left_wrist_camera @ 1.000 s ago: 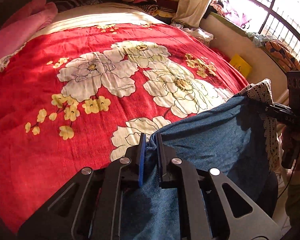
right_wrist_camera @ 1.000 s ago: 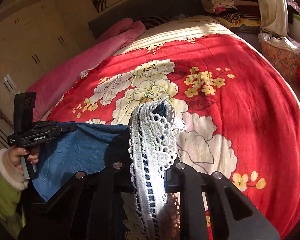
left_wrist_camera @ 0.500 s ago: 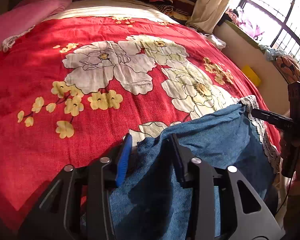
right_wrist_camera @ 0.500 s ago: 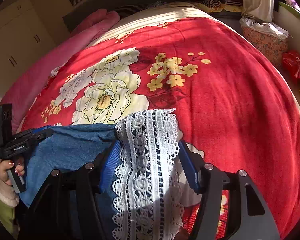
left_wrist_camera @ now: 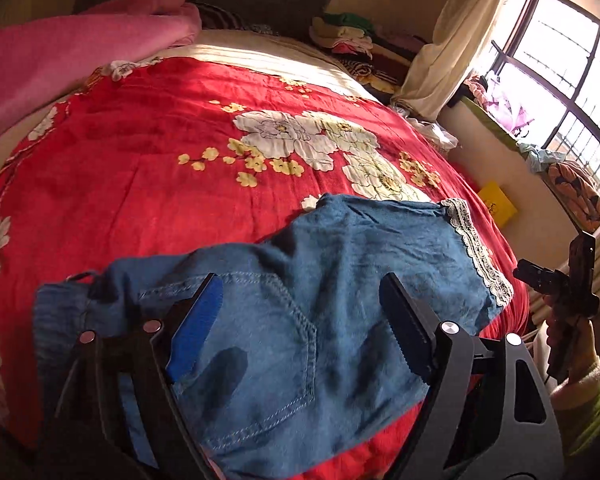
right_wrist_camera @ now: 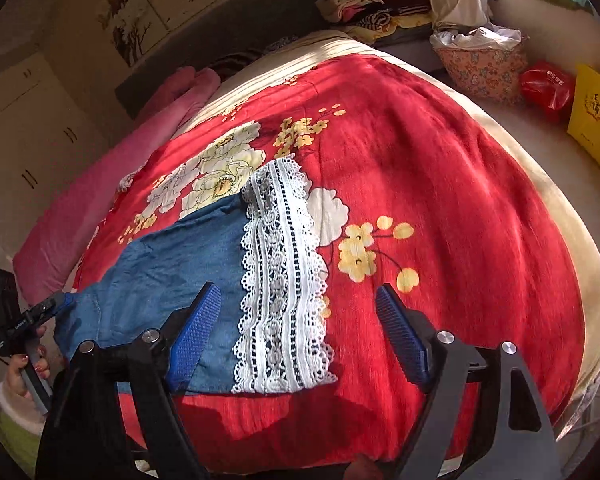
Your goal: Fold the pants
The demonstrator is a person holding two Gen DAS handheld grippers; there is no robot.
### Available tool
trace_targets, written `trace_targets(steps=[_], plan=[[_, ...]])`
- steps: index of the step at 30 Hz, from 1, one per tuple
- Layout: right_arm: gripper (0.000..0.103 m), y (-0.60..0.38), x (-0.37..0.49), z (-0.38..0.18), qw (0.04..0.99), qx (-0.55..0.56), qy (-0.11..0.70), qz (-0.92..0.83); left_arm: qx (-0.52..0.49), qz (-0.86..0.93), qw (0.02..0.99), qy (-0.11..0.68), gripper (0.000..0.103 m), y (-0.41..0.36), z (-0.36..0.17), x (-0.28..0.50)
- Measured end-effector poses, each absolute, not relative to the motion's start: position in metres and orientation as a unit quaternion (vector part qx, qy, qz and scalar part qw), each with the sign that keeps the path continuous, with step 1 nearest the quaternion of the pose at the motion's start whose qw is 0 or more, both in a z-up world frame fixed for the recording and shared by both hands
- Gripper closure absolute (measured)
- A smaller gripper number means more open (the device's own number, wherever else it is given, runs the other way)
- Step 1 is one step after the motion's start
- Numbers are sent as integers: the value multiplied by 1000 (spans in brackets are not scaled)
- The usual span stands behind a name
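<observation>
Blue denim pants (left_wrist_camera: pixel 340 280) with a white lace hem (right_wrist_camera: pixel 280 280) lie flat on the red floral bedspread (left_wrist_camera: pixel 140 168). Left gripper (left_wrist_camera: pixel 300 328) and right gripper (right_wrist_camera: pixel 300 320) both hover above, jaws opening wide, pads clear of fabric.

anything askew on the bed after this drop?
Slightly. The blue pants lie on the red floral blanket with the waist end bunched and rumpled, not flat. The lace hem looks straight. Both grippers' jaws are opening with no cloth pinched. Nothing looks damaged.
</observation>
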State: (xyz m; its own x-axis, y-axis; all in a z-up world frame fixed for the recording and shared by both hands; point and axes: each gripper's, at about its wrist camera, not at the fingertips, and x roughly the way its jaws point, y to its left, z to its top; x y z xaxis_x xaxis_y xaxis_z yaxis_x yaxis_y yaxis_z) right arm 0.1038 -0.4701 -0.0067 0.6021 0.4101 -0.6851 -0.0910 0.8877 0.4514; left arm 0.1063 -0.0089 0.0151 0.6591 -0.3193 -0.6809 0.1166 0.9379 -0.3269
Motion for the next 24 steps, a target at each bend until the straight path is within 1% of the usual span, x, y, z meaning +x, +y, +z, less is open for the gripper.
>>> trace_targets(steps=[8, 10, 14, 19, 21, 22, 23, 24], plan=[[24, -458, 94, -34, 854, 212, 456, 131, -190, -49, 902, 386, 28, 57, 8, 33], [23, -455, 95, -38, 854, 214, 458, 124, -199, -21, 900, 386, 25, 71, 5, 22], [23, -452, 93, -38, 854, 225, 453, 122, -246, -4, 889, 387, 24, 90, -5, 8], [25, -447, 88, -37, 845, 256, 448, 139, -278, -21, 869, 409, 24, 86, -23, 14], [29, -444, 89, -39, 839, 267, 449, 149, -303, -30, 856, 419, 24, 82, -32, 21], [34, -444, 90, -40, 839, 269, 449, 148, -309, -38, 852, 421, 24, 79, -36, 26], [42, -444, 92, -40, 839, 272, 448, 145, -310, -38, 851, 423, 26, 76, -39, 29], [49, -445, 93, -42, 838, 279, 447, 142, -308, -39, 850, 425, 38, 72, -41, 33]])
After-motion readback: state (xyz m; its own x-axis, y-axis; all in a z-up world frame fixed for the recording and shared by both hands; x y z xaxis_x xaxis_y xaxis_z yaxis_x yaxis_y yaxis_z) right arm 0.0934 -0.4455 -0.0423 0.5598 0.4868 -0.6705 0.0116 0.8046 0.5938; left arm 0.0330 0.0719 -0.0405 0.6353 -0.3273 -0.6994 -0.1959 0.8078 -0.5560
